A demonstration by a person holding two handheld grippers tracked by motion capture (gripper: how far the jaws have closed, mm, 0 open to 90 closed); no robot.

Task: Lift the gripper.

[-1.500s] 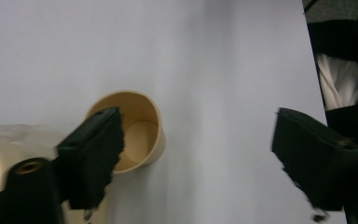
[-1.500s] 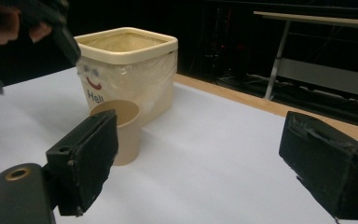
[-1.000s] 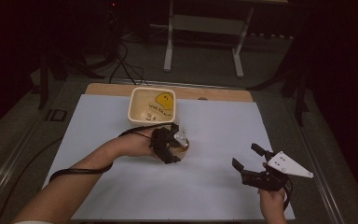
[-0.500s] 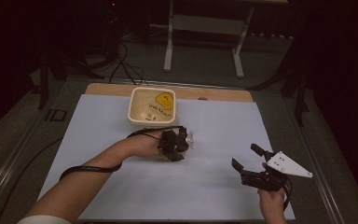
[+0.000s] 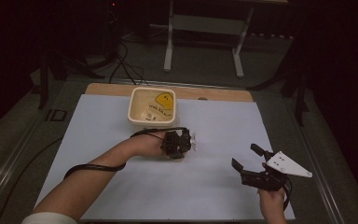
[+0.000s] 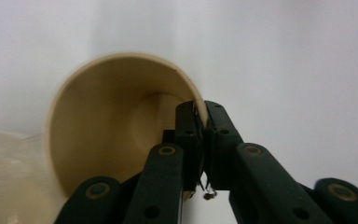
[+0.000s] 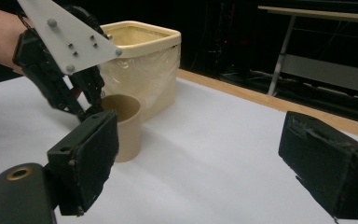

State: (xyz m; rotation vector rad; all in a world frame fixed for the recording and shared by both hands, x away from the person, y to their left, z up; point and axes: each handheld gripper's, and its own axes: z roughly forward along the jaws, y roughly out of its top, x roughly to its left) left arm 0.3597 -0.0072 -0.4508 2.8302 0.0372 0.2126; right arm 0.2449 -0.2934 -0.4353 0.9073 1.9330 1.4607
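Underneath, pale sheet (image 5: 121, 121) amid dark room.

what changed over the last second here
The left gripper came down onto the cup near the tub; its jaws have just been closing and now pinch the cup's rim. The right gripper stayed put, jaws open, and the cup and tub kept their places.

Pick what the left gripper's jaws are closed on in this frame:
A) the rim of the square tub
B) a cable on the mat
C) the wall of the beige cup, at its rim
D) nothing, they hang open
C. In the left gripper view the left gripper has one jaw inside and one outside the beige cup, pinching its wall at the rim; the cup stands upright beside the square tub.
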